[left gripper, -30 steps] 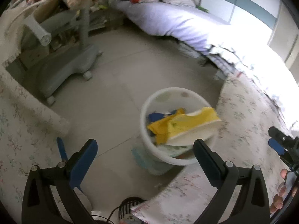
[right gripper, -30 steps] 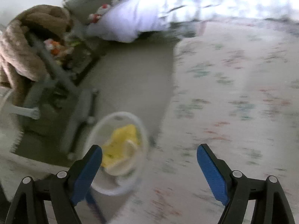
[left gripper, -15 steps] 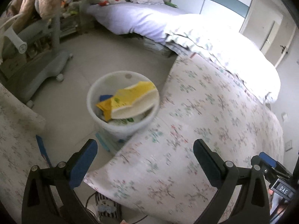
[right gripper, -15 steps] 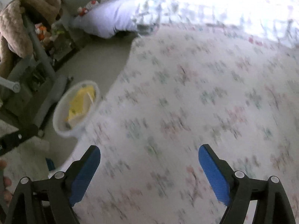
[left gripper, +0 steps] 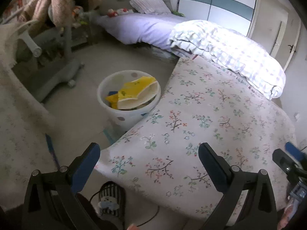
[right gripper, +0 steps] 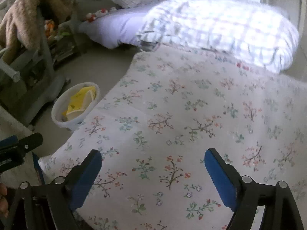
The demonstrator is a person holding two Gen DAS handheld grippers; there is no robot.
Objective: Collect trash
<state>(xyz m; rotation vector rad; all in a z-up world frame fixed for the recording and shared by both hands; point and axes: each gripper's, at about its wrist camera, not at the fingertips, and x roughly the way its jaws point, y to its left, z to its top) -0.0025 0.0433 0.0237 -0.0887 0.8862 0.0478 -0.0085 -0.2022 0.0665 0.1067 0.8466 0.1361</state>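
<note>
A white trash bin [left gripper: 122,118] [right gripper: 57,115] stands on the floor beside the floral mattress [left gripper: 211,124] [right gripper: 191,124]. A yellow wrapper [left gripper: 134,92] [right gripper: 80,97] and other scraps lie inside it. My left gripper [left gripper: 149,159] hangs open over the mattress's near corner, well short of the bin, nothing between its blue pads. My right gripper [right gripper: 153,164] is above the mattress, its jaws opening, with nothing between them. In the left wrist view the right gripper [left gripper: 291,161] shows at the right edge. No loose trash shows on the mattress.
A grey wheeled stand [left gripper: 57,76] draped with a brown blanket [left gripper: 63,3] sits left of the bin. A bed with a lilac sheet [left gripper: 145,28] and checked quilt [left gripper: 230,51] lies beyond. A striped slipper [left gripper: 109,199] and cable rest on the floor near me.
Both views have swung right, from the bin to the floral mattress; the bin now sits farther left and away. The right gripper's jaws stand a little wider.
</note>
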